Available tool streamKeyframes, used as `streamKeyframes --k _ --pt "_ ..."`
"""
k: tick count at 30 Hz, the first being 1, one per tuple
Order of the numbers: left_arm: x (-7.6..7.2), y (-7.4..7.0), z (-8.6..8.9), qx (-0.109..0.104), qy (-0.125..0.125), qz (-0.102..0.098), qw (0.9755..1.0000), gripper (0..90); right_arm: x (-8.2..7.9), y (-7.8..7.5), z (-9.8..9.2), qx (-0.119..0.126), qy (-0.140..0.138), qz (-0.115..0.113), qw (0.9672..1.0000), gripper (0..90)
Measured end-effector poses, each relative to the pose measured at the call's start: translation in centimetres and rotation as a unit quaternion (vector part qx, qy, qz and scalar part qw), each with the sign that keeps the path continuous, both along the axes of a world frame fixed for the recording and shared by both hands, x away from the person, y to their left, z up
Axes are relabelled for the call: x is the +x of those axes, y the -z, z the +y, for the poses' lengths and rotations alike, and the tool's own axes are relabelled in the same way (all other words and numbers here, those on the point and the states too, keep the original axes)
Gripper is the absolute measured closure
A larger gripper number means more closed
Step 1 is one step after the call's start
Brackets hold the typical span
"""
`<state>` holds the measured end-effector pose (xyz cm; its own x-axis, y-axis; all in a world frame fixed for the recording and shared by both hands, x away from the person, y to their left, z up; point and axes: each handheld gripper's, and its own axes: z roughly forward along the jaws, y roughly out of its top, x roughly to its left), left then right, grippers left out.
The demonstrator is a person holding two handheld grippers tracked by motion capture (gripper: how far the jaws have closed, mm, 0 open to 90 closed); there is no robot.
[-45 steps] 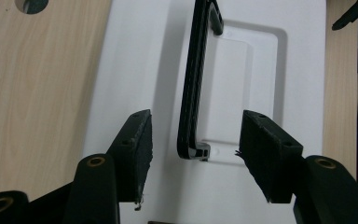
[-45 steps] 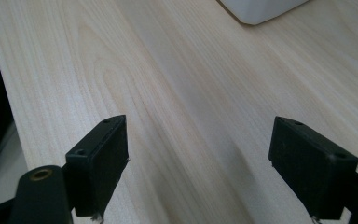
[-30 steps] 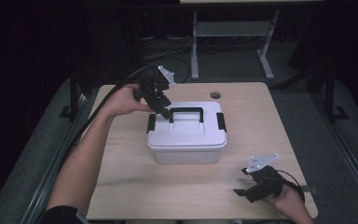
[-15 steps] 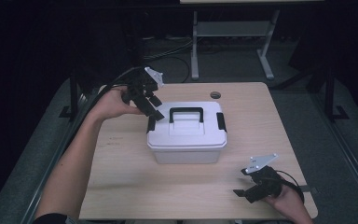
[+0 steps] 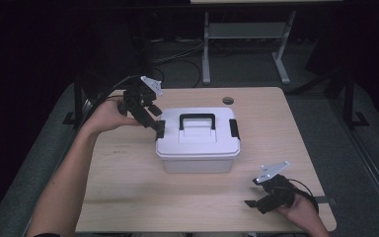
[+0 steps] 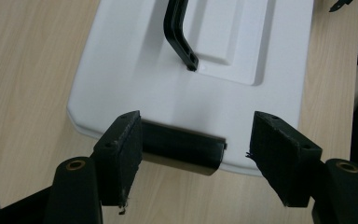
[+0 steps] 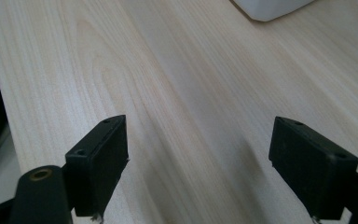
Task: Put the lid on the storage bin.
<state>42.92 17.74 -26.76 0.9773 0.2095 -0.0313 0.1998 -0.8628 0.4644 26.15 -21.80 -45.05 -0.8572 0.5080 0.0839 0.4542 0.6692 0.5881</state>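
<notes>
**A:** Where is the box sitting now?

**B:** The white box (image 5: 198, 143) is standing approx. in the middle of the table (image 5: 128, 197), lid on, black handle (image 5: 197, 119) lying flat on top. One black latch (image 5: 160, 129) is on the box's left end, another latch (image 5: 234, 128) on the right end.

**A:** And your left claw?

**B:** I am holding my left gripper (image 5: 154, 116) just at the left end of the box, toward the table's far-left corner. In the left gripper view, the left latch (image 6: 182, 150) is lying between my two jaws. One pad is looking right beside the latch end, the other is standing well apart from it. The jaws have just been opening, so they are spread and not pressing anything.

**A:** Right claw?

**B:** My right gripper (image 5: 256, 200) is resting near the table's near-right corner, well apart from the box. The jaws are standing wide, w/ bare wood (image 7: 191, 93) between them. A corner of the box (image 7: 270, 7) is showing at the top of the right gripper view.
</notes>
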Motion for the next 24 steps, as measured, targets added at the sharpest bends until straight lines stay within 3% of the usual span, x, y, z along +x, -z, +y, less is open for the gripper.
streamKeyframes --k 24 --pt "-1.4 2.0 3.1 -0.017 -0.022 -0.001 0.9996 31.8 0.0 0.1 0.2 -0.008 0.004 -0.004 1.0000 19.1"
